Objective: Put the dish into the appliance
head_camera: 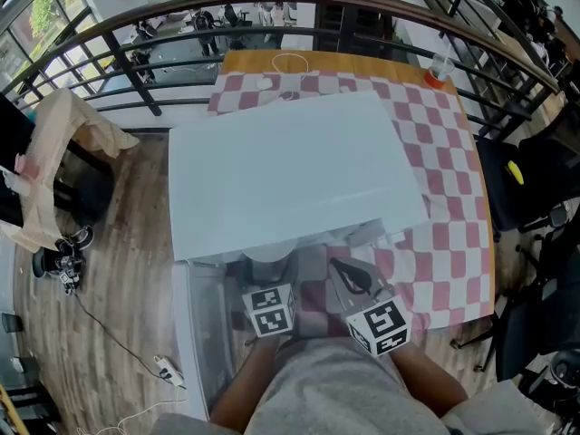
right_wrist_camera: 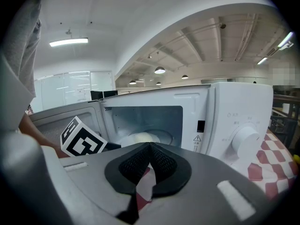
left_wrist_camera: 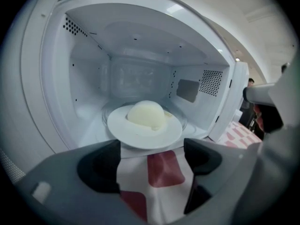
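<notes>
The white microwave [head_camera: 290, 170] stands on the checkered table with its door [head_camera: 204, 324] swung open to the left. Inside, a white plate [left_wrist_camera: 140, 130] with a pale domed food [left_wrist_camera: 146, 115] rests on the glass turntable [left_wrist_camera: 110, 109], near the front of the cavity. My left gripper [left_wrist_camera: 151, 161] is just in front of the opening, open, with the plate beyond its fingertips and only tablecloth showing between them. My right gripper [right_wrist_camera: 149, 149] hangs to the right of it, shut on nothing, facing the microwave [right_wrist_camera: 234, 121] and its dial [right_wrist_camera: 243, 142].
A red-and-white checkered cloth [head_camera: 444, 179] covers the table. A small cup with an orange base [head_camera: 438, 71] stands at the far right corner. A dark railing [head_camera: 136, 71] curves behind. A chair draped with cloth [head_camera: 54, 152] is at the left, a black chair [head_camera: 535, 188] at the right.
</notes>
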Demonstrator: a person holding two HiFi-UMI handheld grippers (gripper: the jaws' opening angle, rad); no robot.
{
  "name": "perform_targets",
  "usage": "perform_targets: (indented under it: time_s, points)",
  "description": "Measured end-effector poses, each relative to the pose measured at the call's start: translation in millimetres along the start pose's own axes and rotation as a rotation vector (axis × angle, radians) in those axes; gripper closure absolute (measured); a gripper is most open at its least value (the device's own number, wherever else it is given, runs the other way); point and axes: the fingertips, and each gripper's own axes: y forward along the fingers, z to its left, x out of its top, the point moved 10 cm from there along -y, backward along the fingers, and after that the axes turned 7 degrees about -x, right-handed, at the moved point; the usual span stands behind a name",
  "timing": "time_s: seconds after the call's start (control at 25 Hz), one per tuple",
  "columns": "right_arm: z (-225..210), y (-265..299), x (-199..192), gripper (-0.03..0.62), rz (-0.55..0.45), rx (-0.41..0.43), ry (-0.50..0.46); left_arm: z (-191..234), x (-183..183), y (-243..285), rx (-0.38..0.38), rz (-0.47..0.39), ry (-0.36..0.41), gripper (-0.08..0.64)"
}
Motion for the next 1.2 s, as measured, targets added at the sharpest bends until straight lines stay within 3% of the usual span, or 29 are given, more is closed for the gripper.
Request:
perform_targets:
  time_s: [0.16, 0.36, 0.84, 1.08, 1.12, 1.2]
  points:
    - [-1.4, -0.6, -2.3, 0.595, 0.003, 0.003, 0.002, -0.3, -2.2, -6.5, 0.035, -0.04, 0.047, 0.1]
    - [0.1, -1.3, -2.5, 0.597, -0.002, 0.005, 0.003, 7.2, 1.4, -4.2, 0.039, -0.071, 0.076, 0.127]
    - [-7.4, -5.7, -7.7, 0.595, 0.004, -0.025, 0.013, 0.7, 26.9, 18.5, 0.031, 0.012, 0.094, 0.206]
    - [-8.2, -12.2, -5.5, 0.595, -0.017, -0.045, 0.01, 1.1, 31.7, 20.8, 0.025, 0.015, 0.111, 0.287]
    - [-10.1, -14.3, -5.2, 0.595, -0.021, -0.051, 0.007, 0.9, 33.1, 18.5, 0.036, -0.001, 0.123, 0.321]
    - [-14.6, -20.5, -5.7, 0.597, -0.024, -0.068, -0.004, -0.4, 34.8, 10.8, 0.069, -0.052, 0.153, 0.484]
